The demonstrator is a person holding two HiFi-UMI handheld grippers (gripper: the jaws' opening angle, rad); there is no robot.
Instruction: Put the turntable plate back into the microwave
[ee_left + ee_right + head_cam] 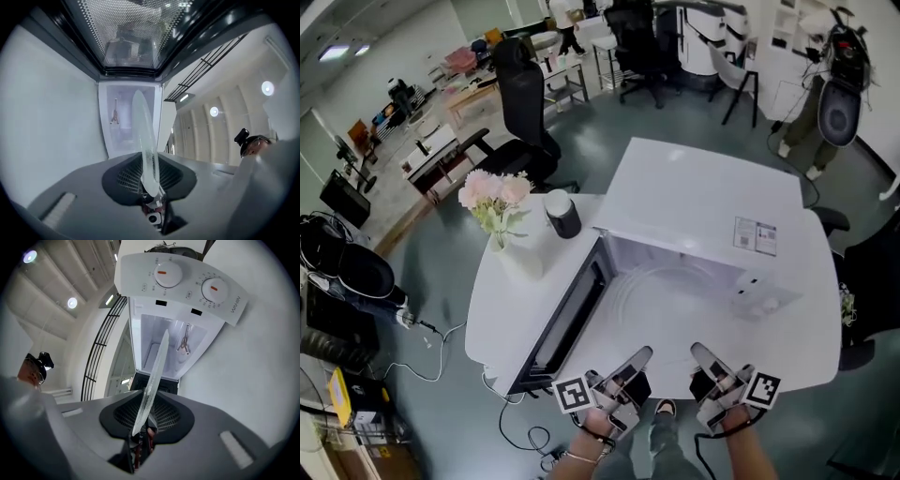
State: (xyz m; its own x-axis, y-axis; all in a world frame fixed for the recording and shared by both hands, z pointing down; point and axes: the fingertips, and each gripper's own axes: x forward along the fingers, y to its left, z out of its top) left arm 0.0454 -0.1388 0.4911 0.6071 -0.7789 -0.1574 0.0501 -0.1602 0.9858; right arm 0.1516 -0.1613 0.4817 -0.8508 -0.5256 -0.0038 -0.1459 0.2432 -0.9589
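Left gripper [626, 373] and right gripper [712, 372] each clench opposite rims of the clear round glass turntable plate [143, 133], apparently to keep it steady; it hangs before the white microwave's [703, 197] open cavity, dark-windowed door [567, 323] swung aside.

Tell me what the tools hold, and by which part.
The glass turntable plate: the left tool and right tool each clamp its rim, side by side.
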